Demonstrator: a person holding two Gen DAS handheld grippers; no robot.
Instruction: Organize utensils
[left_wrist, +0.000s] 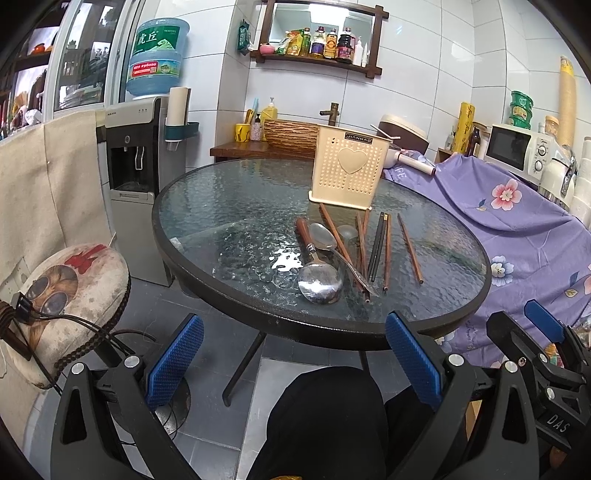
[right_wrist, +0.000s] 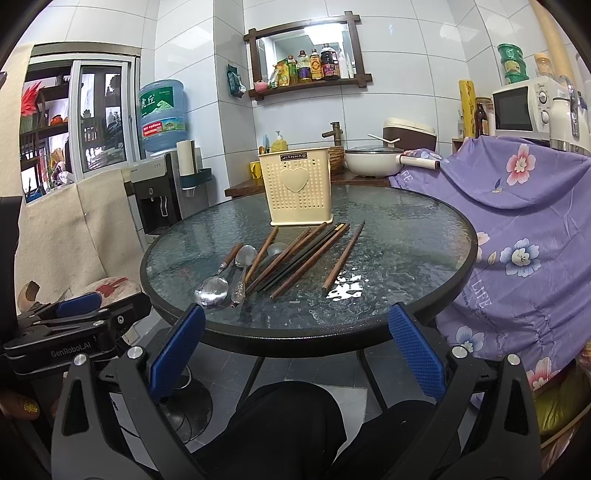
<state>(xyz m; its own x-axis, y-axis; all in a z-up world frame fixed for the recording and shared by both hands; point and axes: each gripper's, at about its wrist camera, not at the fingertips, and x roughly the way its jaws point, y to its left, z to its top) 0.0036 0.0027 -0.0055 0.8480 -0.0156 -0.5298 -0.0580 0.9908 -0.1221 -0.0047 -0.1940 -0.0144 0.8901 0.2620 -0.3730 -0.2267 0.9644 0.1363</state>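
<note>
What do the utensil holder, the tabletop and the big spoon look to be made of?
Utensil holder: likely plastic, matte cream, with moulded perforations and a raised heart.
Tabletop: textured glass in a dark rim; it glints, and the floor shows through.
Big spoon: polished metal bowl with mirror reflections; its handle looks like brown wood.

Black plastic left gripper (left_wrist: 293, 354) and right gripper (right_wrist: 295, 343), ribbed frames, silver screws at the joints. Blue cross-hatched pads (right_wrist: 415, 350). White "GenRobot.AI" and "DAS" lettering on the bodies. Black trousers (right_wrist: 295, 432) below.
</note>
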